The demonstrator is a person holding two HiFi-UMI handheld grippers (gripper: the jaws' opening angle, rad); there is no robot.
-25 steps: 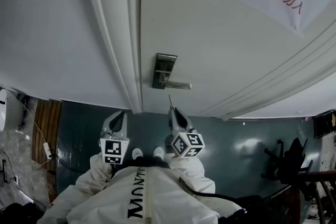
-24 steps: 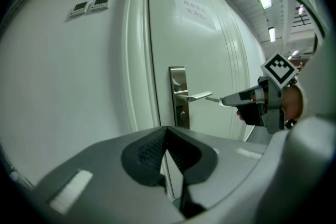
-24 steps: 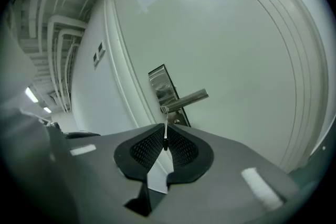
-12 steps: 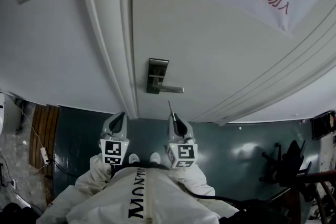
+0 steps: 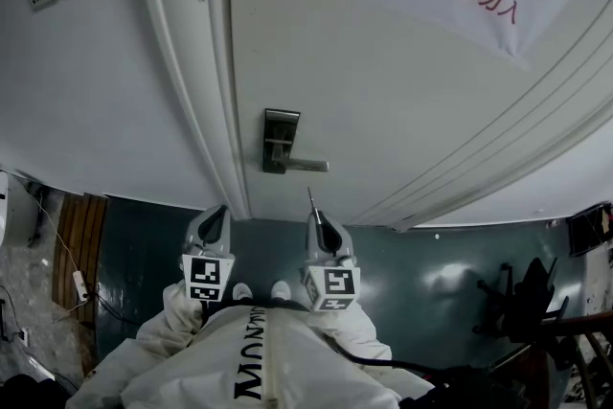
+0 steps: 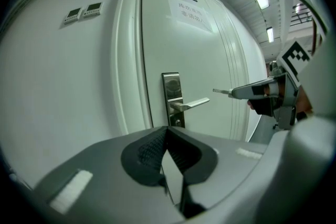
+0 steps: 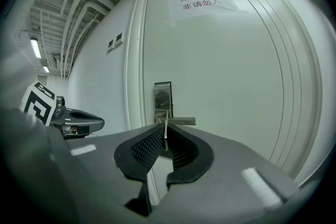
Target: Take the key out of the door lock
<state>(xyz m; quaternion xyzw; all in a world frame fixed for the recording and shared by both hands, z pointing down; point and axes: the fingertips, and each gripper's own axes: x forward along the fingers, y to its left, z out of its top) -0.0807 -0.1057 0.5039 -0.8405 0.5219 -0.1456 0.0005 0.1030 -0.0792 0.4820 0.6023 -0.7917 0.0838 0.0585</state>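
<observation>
In the head view both grippers are held low and close to the person's white suit point(image 5: 268, 350), side by side, both pointing up at the door point(image 5: 383, 91). The left gripper point(image 5: 218, 211) is just left of the right gripper point(image 5: 315, 208), each with its marker cube turned toward the camera. A thin key point(image 5: 309, 194) sticks out past the right gripper's fingertips. Its tip is short of the door and well clear of the lock plate point(image 5: 280, 134) and handle point(image 5: 305, 166), which lie ahead of the fingers and slightly to their left. In the left gripper view the left gripper point(image 6: 167, 132) has its two pads pressed together at the tips with nothing caught between them. The lock plate point(image 6: 172, 93) and the handle point(image 6: 192, 104) stand straight beyond those fingertips. To their right the right gripper point(image 6: 239, 93) reaches in level, with the key point(image 6: 221, 92) jutting from its tip toward the door without touching it. In the right gripper view the right gripper point(image 7: 165, 138) has its jaws nearly together, clamping the key point(image 7: 166, 122), which stands edge-on and upright between the ribbed pads. The lock plate point(image 7: 163, 96) and handle point(image 7: 181, 120) sit directly beyond the fingertips, apart from the key. The left gripper point(image 7: 97, 123) floats off to the fingers' left, and a paper sign point(image 7: 202, 2) hangs high on the door above them.
</observation>
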